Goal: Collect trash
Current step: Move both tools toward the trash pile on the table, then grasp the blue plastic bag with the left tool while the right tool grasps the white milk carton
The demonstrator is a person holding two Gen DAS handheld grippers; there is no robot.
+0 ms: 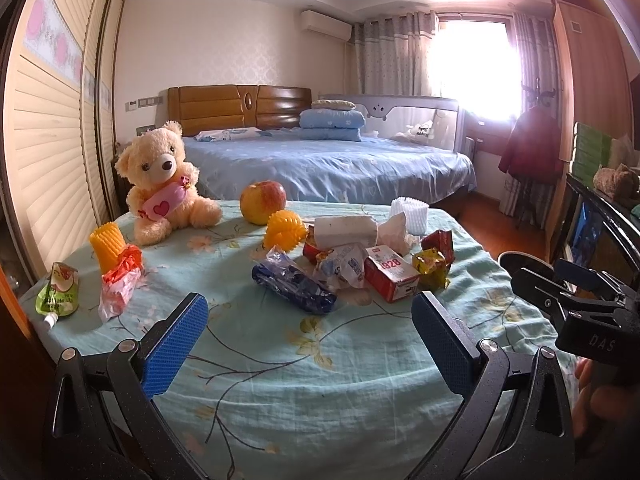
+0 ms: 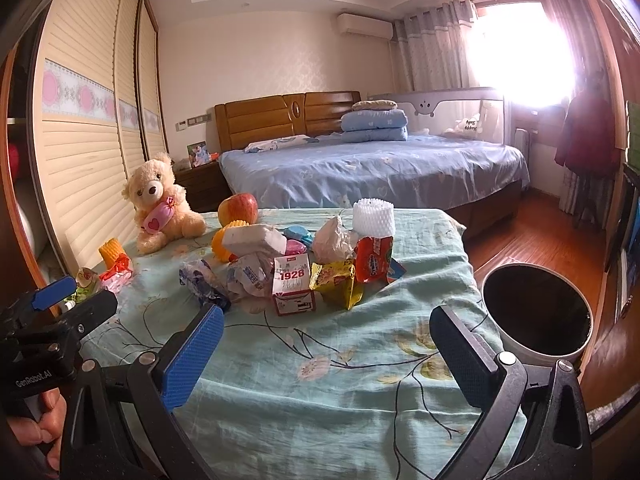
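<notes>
While both grippers hover above the near edge of the floral tablecloth (image 1: 320, 360), left gripper (image 1: 308, 332) and right gripper (image 2: 328, 352) stand spread wide, empty. Wrappers and a red 1928 carton (image 2: 292, 290) lie heaped mid-table; trash bin (image 2: 536, 354) stands just beside the table's right edge.

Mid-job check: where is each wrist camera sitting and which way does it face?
Left wrist: low at the table's near edge, facing the trash pile and bed; shows the left gripper, jaws open, and the right gripper at right.
Right wrist: further right, same heading, bin at right; shows the right gripper, jaws open, and the left gripper.
Shared: red carton, teddy bear.
</notes>
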